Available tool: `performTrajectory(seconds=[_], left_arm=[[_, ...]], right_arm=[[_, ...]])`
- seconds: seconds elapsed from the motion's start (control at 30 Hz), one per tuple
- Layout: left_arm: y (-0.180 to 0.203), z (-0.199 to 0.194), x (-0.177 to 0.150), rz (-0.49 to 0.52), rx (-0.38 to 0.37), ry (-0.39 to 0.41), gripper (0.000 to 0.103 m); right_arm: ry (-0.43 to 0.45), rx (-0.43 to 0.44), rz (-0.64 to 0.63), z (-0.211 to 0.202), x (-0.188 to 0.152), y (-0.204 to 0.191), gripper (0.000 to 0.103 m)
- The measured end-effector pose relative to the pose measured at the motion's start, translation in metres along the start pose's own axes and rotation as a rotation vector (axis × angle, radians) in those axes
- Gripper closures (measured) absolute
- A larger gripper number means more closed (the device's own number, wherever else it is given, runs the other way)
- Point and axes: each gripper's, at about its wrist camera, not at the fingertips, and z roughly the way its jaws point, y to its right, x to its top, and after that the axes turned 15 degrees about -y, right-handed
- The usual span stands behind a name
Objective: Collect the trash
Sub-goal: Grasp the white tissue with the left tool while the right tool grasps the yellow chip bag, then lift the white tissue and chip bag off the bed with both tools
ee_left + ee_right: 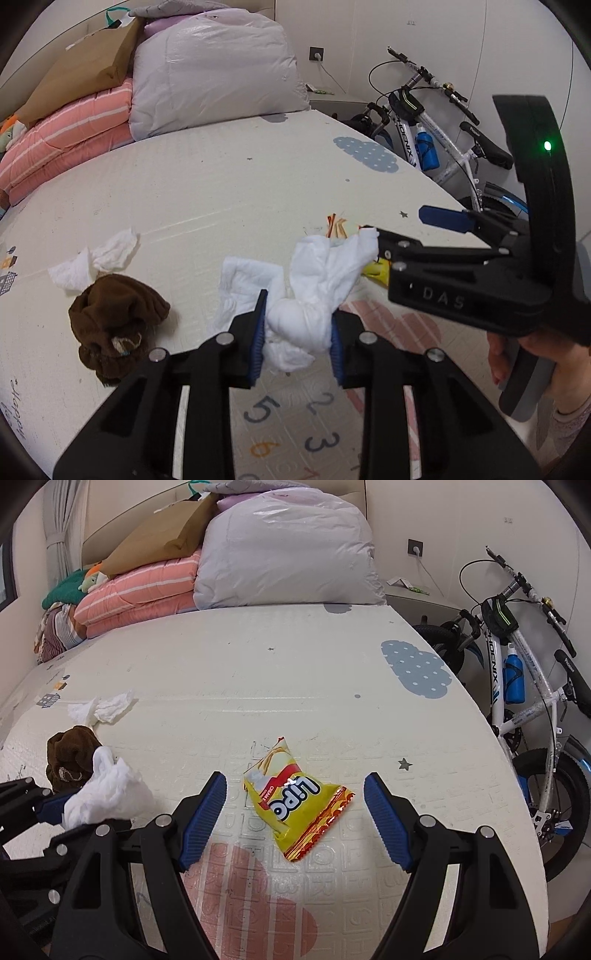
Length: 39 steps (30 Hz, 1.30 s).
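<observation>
My left gripper [298,334] is shut on a crumpled white tissue wad [314,291], held just above the play mat; the wad also shows at the left of the right wrist view [107,794]. My right gripper [295,805] is open, its blue pads on either side of a yellow Lipo snack wrapper [295,805] lying flat on the mat. From the left wrist view the right gripper [399,227] is open, with only a yellow corner of the wrapper [376,271] showing. Another crumpled tissue [96,260] lies at the left, also in the right wrist view [103,709].
A brown sock-like cloth [114,332] lies near the loose tissue. Folded bedding and a bagged pillow [284,550] are stacked at the back of the mat [258,672]. A white bicycle [524,686] stands beside the mat's right edge.
</observation>
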Motion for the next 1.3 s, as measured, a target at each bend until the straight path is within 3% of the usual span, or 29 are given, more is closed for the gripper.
performTrajectory(seconds=[0.27,0.6,0.63,0.77,0.87,1.07,1.3], left_arm=[[-0.012,0.019,0.017,-0.04,0.003,0.0,0.074],[-0.017,0.034,0.018,-0.061,-0.009,-0.029,0.074],[-0.016,0.035,0.018,-0.062,-0.007,-0.031,0.074],[-0.017,0.036,0.019,-0.068,-0.011,-0.038,0.074],[-0.017,0.032,0.017,-0.071,-0.011,-0.038,0.074],[-0.018,0.018,0.008,-0.082,-0.009,-0.047,0.074],[-0.009,-0.014,-0.002,-0.088,-0.003,-0.046,0.074]], right_arm=[[-0.035,0.001,-0.042,0.022,0.004,-0.003,0.016],[-0.146,0.005,-0.067,0.059,0.004,-0.004,0.017],[-0.144,0.007,-0.075,0.058,0.003,-0.006,0.019],[-0.143,0.0,-0.125,0.052,0.002,-0.015,0.059],[-0.152,-0.012,-0.139,0.048,0.001,-0.02,0.073],[-0.133,-0.001,-0.127,0.032,-0.004,-0.018,0.076],[-0.078,0.011,-0.128,-0.021,-0.018,-0.018,0.076]])
